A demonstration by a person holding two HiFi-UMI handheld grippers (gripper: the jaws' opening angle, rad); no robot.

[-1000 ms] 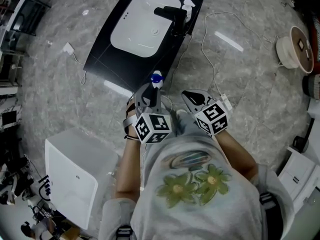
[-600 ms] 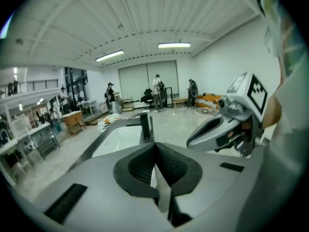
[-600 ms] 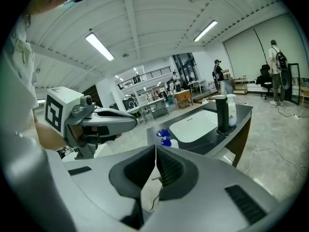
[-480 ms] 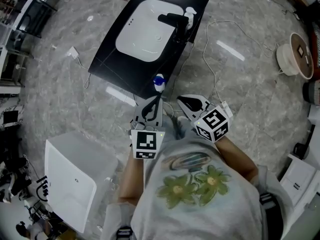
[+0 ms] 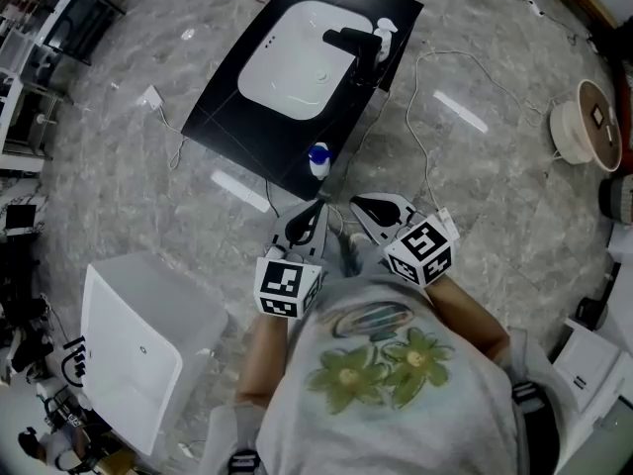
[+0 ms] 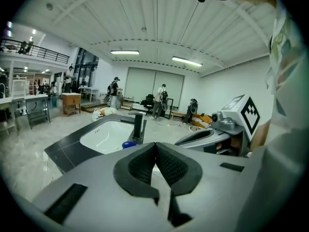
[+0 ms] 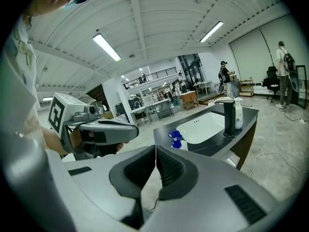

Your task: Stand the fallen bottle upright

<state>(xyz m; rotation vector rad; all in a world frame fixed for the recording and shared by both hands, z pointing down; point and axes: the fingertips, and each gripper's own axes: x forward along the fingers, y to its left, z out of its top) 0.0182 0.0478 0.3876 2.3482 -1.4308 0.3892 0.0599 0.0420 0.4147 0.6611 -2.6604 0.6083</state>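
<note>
A person in a flower-print shirt (image 5: 381,364) holds the left gripper (image 5: 317,206) and right gripper (image 5: 357,204) side by side, both pointed toward a black counter (image 5: 227,117) on a grey marbled floor (image 5: 495,206). A blue-topped bottle (image 5: 318,158) sits at the counter's near edge, just beyond the left gripper's tip and apart from it. At the far edge, a black faucet (image 5: 348,40) and a white dispenser (image 5: 384,36) stand beside the white basin (image 5: 287,62).

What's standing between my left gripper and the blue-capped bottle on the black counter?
Nothing visible. The left gripper, jaws shut and empty, sits just short of the blue-capped bottle, which stands upright at the near edge of the black counter, with only open air between them.
</note>
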